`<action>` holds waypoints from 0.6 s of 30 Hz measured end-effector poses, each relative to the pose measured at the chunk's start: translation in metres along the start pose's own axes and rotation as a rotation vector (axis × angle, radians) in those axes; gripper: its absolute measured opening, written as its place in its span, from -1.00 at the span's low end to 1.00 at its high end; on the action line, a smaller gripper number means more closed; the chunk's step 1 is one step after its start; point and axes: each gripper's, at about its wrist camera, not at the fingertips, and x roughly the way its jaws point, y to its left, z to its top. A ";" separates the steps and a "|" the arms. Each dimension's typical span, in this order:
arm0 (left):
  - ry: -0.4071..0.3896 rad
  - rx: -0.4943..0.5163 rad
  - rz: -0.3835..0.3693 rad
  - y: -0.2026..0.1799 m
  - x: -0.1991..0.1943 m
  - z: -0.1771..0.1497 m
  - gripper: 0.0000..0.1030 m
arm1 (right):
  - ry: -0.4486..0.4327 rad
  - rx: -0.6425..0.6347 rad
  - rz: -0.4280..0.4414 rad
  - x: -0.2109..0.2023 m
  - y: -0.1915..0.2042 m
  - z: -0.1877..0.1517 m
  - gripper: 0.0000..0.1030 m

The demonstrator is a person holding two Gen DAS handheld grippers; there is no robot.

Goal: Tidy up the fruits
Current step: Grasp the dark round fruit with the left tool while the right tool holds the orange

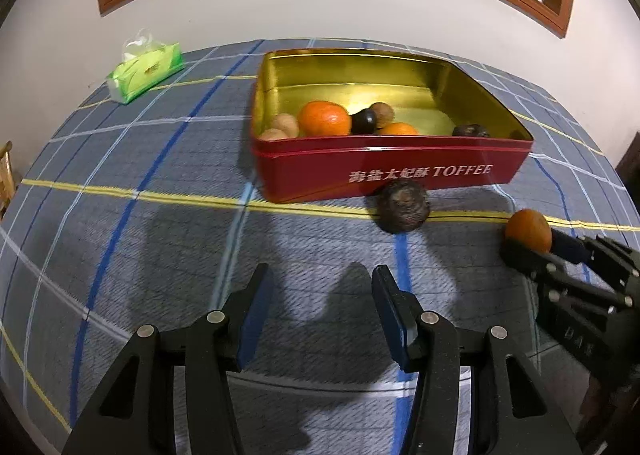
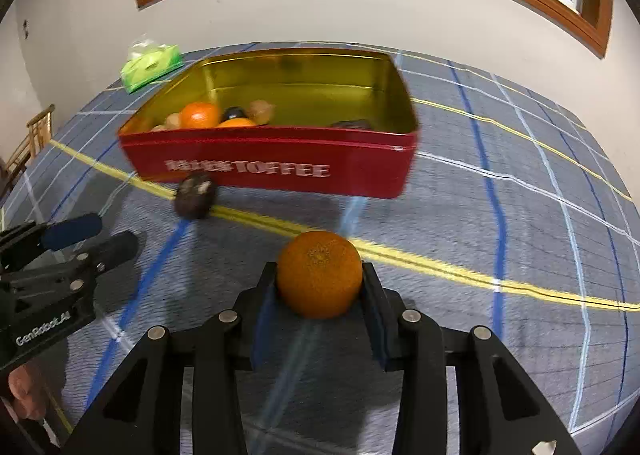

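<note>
A red TOFFEE tin (image 1: pixel 400 175) (image 2: pixel 280 175) with a gold inside stands on the checked tablecloth and holds two oranges (image 1: pixel 324 118), several small brown fruits and dark fruits. A dark round fruit (image 1: pixel 404 207) (image 2: pixel 195 195) lies on the cloth against the tin's front wall. My right gripper (image 2: pixel 320 275) (image 1: pixel 532 245) is shut on an orange (image 2: pixel 319 274) (image 1: pixel 528 230) in front of the tin. My left gripper (image 1: pixel 320 279) (image 2: pixel 96 235) is open and empty, short of the dark fruit.
A green tissue pack (image 1: pixel 144 71) (image 2: pixel 152 63) lies at the table's far left near the wall. A wooden chair (image 2: pixel 32 143) stands off the table's left side. A window frame runs along the wall behind.
</note>
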 end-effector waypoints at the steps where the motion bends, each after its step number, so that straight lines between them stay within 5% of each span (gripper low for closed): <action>1: -0.001 0.005 -0.002 -0.003 0.001 0.001 0.02 | 0.000 0.009 -0.008 0.001 -0.006 0.001 -0.29; 18: -0.007 0.056 -0.033 -0.036 0.017 0.020 0.02 | -0.006 0.041 -0.060 0.012 -0.061 0.014 -0.29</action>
